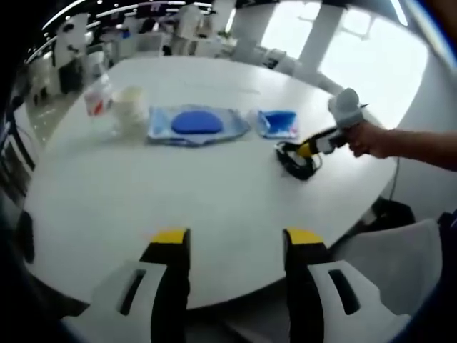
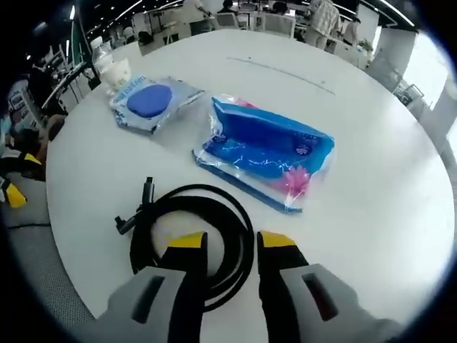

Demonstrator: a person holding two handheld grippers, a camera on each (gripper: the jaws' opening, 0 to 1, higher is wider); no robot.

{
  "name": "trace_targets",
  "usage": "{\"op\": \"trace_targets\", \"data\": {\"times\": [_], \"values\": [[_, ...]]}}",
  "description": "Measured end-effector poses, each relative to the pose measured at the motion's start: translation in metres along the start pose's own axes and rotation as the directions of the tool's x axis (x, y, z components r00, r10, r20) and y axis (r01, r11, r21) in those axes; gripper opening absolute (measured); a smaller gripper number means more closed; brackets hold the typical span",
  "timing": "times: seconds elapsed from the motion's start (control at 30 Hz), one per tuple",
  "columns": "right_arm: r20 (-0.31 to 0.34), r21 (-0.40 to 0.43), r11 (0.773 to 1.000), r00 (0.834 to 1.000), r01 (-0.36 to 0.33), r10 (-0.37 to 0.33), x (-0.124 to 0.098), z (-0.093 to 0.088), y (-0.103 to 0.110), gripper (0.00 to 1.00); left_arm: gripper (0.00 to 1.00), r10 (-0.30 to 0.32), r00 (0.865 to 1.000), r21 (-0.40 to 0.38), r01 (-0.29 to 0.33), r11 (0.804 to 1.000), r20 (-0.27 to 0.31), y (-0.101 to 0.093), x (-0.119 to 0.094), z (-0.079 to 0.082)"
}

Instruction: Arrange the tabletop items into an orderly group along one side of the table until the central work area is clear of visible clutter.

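Round white worktop [image 1: 214, 214], task partly done.

Left gripper [image 1: 235, 246]: jaws wide apart, holding nothing, bare worktop between them.

Far ahead and left of these jaws: clear bottle [image 1: 98, 98] beside white cup [image 1: 129, 107], contents unreadable. Ahead: clear pouch [image 1: 196, 126] holding a blue pad. Ahead, slightly right: blue packet [image 1: 278, 123], sealed, contents unclear.

These four items form a rough row.

Right gripper [image 2: 232, 246]: jaws narrowly parted over the coiled black cable [image 2: 196, 239], whether clamped cannot be told. Cable not yet placed.
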State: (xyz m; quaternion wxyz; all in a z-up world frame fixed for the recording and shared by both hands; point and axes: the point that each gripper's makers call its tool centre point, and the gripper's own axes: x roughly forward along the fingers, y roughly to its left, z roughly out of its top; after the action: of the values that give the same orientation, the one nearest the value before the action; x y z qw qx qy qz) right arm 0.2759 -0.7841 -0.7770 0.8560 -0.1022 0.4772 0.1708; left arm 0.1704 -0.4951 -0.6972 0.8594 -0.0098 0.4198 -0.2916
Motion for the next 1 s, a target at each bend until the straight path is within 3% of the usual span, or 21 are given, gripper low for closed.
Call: {"op": "trace_targets", "data": {"times": [0.23, 0.47, 0.63, 1.0], "values": [[-0.003, 0.019, 1.0, 1.0, -0.002, 0.002, 0.005, -0.001, -0.007, 0.16, 0.5, -0.004, 1.0, 0.002, 0.004, 1.0, -0.004, -0.001, 0.0, -0.001], [-0.014, -0.011, 1.0, 1.0, 0.001, -0.001, -0.002, -0.004, 0.001, 0.11, 0.5, -0.004, 1.0, -0.001, 0.004, 1.0, -0.002, -0.001, 0.0, -0.001], [0.017, -0.015, 1.0, 1.0, -0.004, 0.004, -0.002, -0.001, 0.0, 0.1, 0.5, 0.001, 1.0, 0.005, -0.001, 1.0, -0.006, -0.001, 0.0, -0.002], [0.049, -0.028, 0.999, 0.999, -0.015, 0.017, -0.016, 0.017, 0.019, 0.09, 0.5, -0.003, 1.0, 0.006, 0.003, 1.0, -0.005, -0.001, 0.0, -0.001]]}}
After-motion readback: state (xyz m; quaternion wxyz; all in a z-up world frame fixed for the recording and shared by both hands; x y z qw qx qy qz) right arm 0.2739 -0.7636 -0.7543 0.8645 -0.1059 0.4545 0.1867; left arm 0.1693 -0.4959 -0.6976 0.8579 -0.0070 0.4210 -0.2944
